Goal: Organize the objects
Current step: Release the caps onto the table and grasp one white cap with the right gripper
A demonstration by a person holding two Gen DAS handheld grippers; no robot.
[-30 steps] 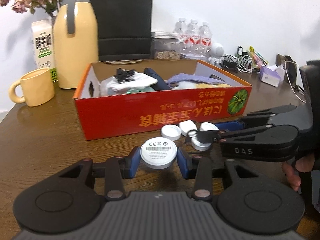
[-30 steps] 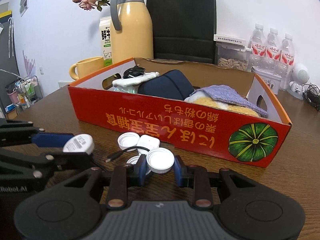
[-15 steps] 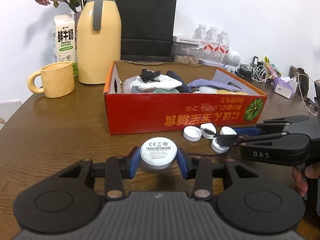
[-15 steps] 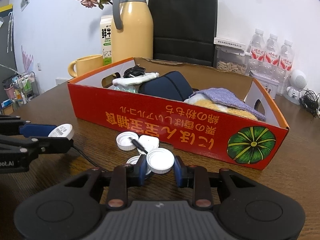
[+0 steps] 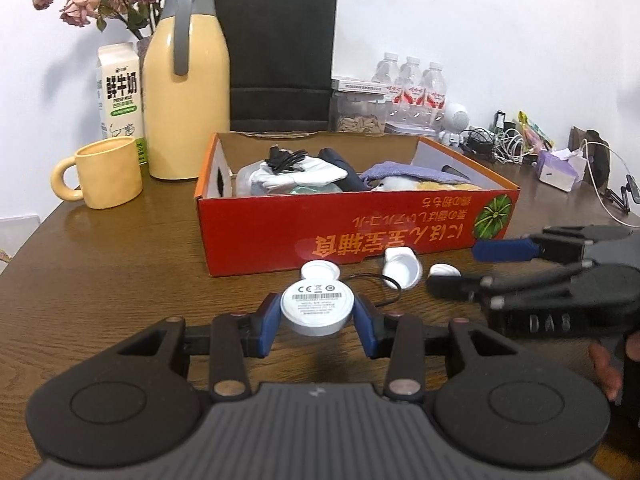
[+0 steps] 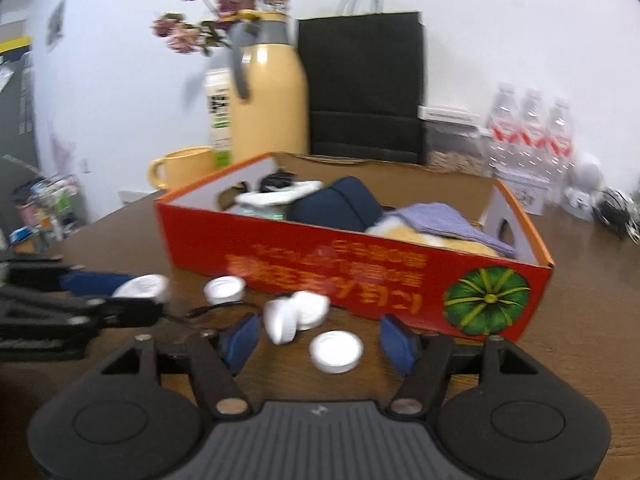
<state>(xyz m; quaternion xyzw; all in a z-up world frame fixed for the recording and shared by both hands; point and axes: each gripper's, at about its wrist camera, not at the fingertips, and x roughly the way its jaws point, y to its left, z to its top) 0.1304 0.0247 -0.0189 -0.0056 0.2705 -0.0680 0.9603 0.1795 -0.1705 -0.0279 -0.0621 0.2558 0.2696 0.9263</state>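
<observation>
On the brown wooden tabletop [image 5: 100, 264], the red cardboard box [image 5: 360, 220] with upside-down yellow lettering serves as the landmark. Left of the box stands a pale yellow ceramic mug [image 5: 106, 178], and behind that a white milk carton [image 5: 120, 92] and a tall cream-yellow thermos jug with a grey handle [image 5: 186, 80]. A black paper bag [image 5: 280, 60] rises behind the box's back wall. Inside the box lie a white cloth with a black cable [image 5: 296, 168] on its left side, a dark navy pouch [image 6: 340, 204] near the middle and a lavender towel [image 6: 444, 220] toward the right.

In front of the box's near wall, the left tool [image 5: 316, 320] is clamped narrowly on a round white plastic disc with a printed label [image 5: 317, 306], held off the tabletop. Just beyond it, close against the box front, sit a white bottle cap [image 5: 320, 270], a tipped white cap [image 5: 402, 268] and a thin black cord [image 5: 376, 284].

Further right along the box front, the right tool [image 6: 320, 340] is opening, its blue pads [image 6: 394, 340] spread wide. A flat white plastic cap [image 6: 336, 351] lies free between them on the tabletop, touching neither pad. Right of the box, clear water bottles [image 5: 412, 80] stand against the wall.
</observation>
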